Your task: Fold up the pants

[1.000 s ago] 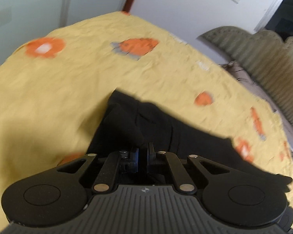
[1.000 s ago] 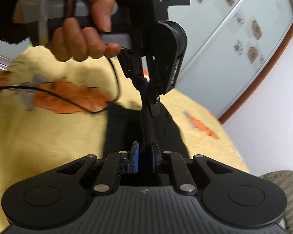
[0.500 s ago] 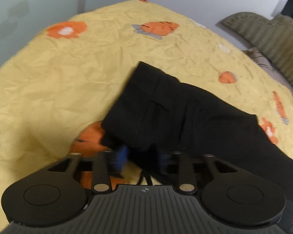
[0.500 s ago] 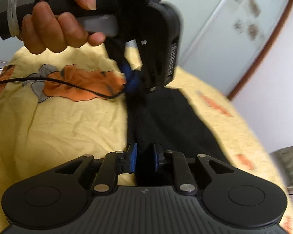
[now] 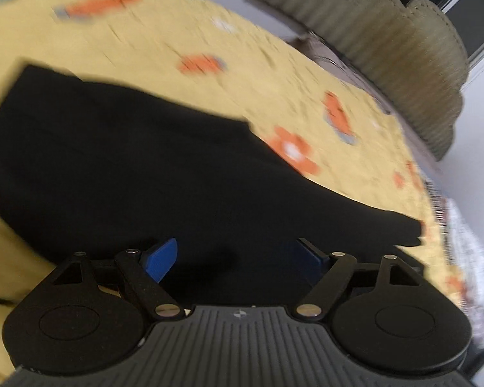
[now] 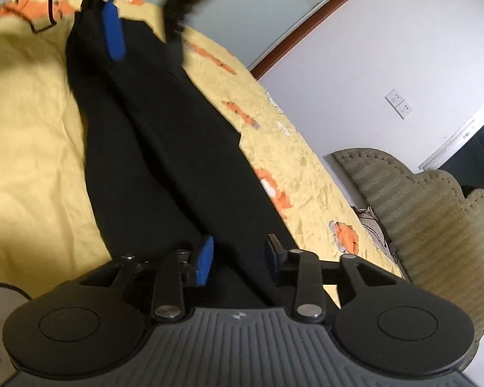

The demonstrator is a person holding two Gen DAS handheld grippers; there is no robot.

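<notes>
I had just released both grips: the left gripper and the right gripper stood with fingers apart. The black pants lay lengthwise, folded, on the yellow bedsheet, center frame, ready for the next fold.

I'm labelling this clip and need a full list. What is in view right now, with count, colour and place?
pants: one, black, lying lengthwise on the sheet
bed sheet: one, yellow with orange prints, under the pants
headboard: one, olive, padded, at the bed's end
wall sockets: two, white, on the wall
cable: one, black, upper left of the right wrist view
left gripper: blue pads, open above the pants
right gripper: blue pads, open above the pants
</notes>
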